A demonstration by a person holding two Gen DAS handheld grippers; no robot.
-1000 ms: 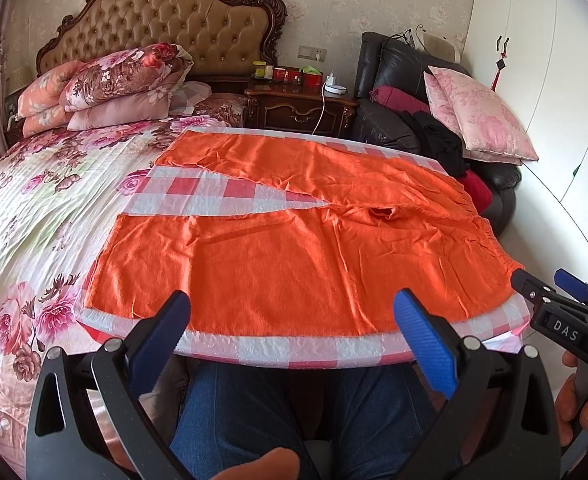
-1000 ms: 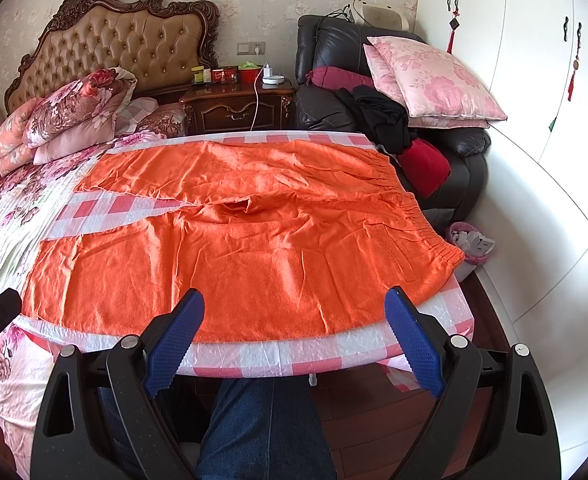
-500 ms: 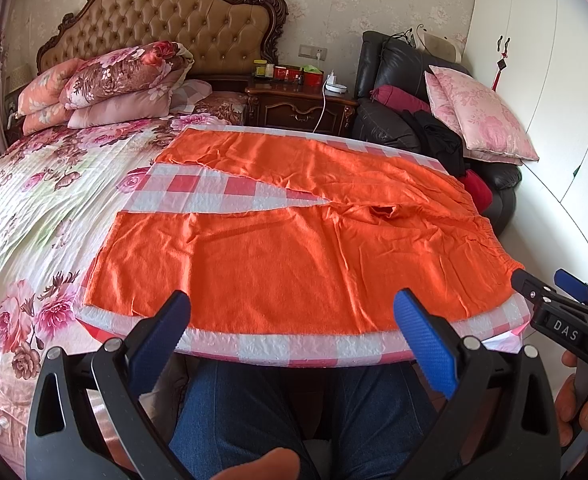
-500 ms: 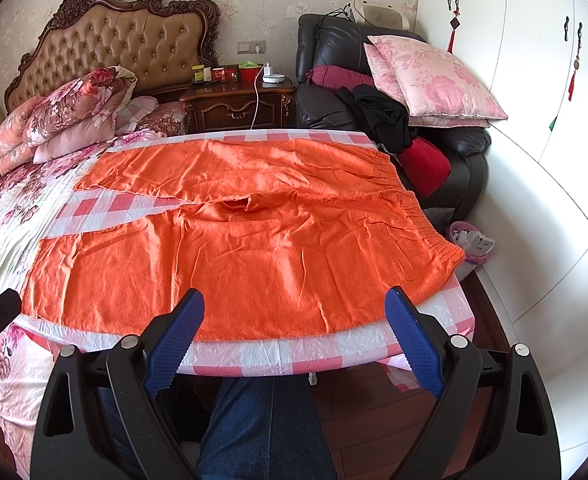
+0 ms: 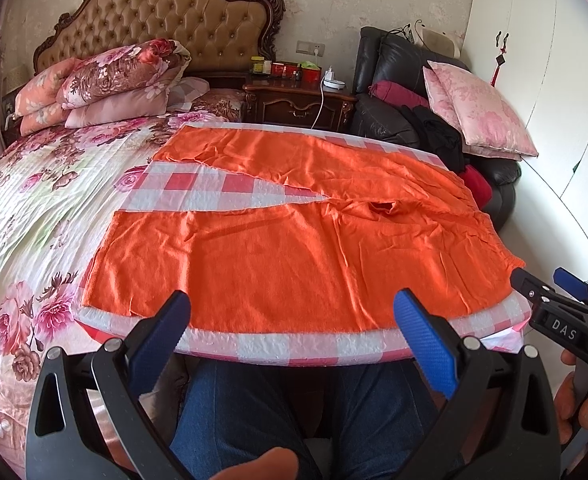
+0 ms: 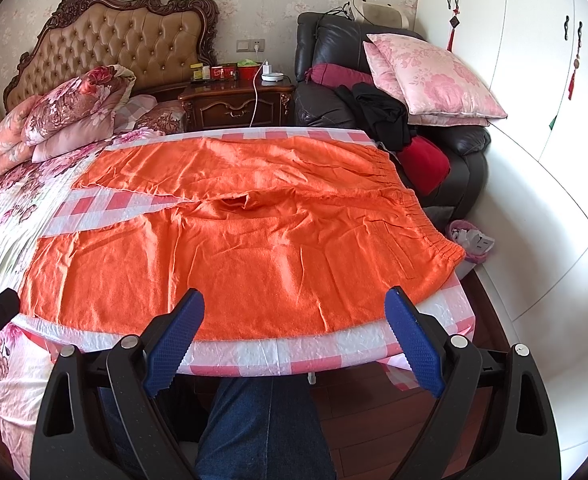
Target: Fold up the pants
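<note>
**Pants flat, both grippers spread and empty: risks sit in the first grab**

Orange pants (image 5: pixel 294 248) lie spread on the checkered board (image 5: pixel 286 346), waistband at the right, two legs running left, the far leg splayed away so a wedge of check shows between them. Left gripper (image 5: pixel 290 332) hangs at the near edge, jaws wide apart, nothing between them. Right gripper (image 6: pixel 294 330) is the same: jaws apart, empty, over the near hem.

Likely trouble, judged from this layout:
- Cloth looks thin and limp; a pinch at the near hem may catch only the top layer, so the fold drags one layer and bunches the other.
- Bunched pucker at the crotch (image 6: pixel 236 202) would get trapped inside a fold and leave a lump.
- Near leg edge sits just beside the board's near rim; the blue pads (image 5: pixel 160 338) coming in low could grab the checkered cover with the fabric and pull it.
- Waistband corner (image 6: pixel 452 250) overhangs at the right; uneven pull from the two hands could slide the pants off towards the floor.
- Legs aren't parallel, so folding one over the other may end up skewed.
</note>
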